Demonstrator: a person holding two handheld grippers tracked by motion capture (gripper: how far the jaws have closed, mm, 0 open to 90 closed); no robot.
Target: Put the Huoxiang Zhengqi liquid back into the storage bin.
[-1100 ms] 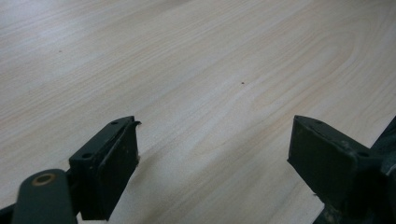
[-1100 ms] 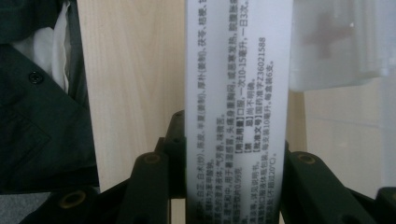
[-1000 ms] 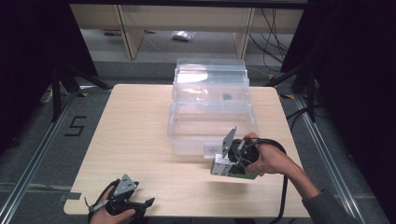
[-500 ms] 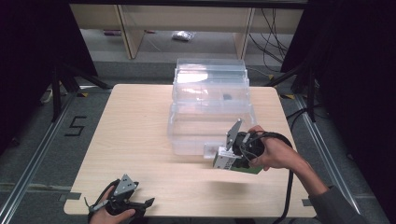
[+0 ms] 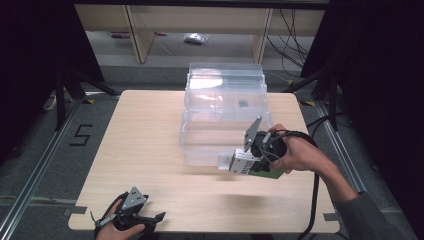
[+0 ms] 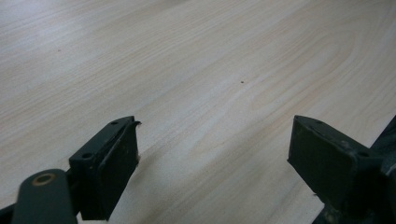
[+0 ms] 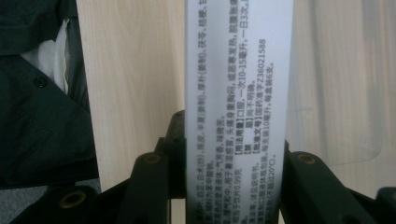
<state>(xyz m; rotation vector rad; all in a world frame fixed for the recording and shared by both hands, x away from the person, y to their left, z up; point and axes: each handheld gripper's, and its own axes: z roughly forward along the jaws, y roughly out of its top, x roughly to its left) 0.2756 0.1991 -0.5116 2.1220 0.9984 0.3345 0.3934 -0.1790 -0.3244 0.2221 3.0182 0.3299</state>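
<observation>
My right gripper (image 5: 240,162) is shut on a white medicine box (image 5: 244,165) with a green side, held above the table just in front of the clear plastic container (image 5: 225,110). In the right gripper view the box (image 7: 238,70) runs upright between my jaws, printed with small black text, and my right gripper (image 7: 233,156) clamps its lower part. My left gripper (image 5: 149,220) lies at the table's front left edge, held by a hand. In its own view my left gripper (image 6: 215,144) is open over bare wood, nothing between the jaws.
The light wooden table (image 5: 140,150) has free room left of the container. The container's clear edge (image 7: 341,93) shows to the right of the box. Low shelves (image 5: 200,30) stand beyond the table, and dark stands flank it.
My right gripper has carried the box a little farther from the person, closer to the container's front. The left gripper has not moved.
</observation>
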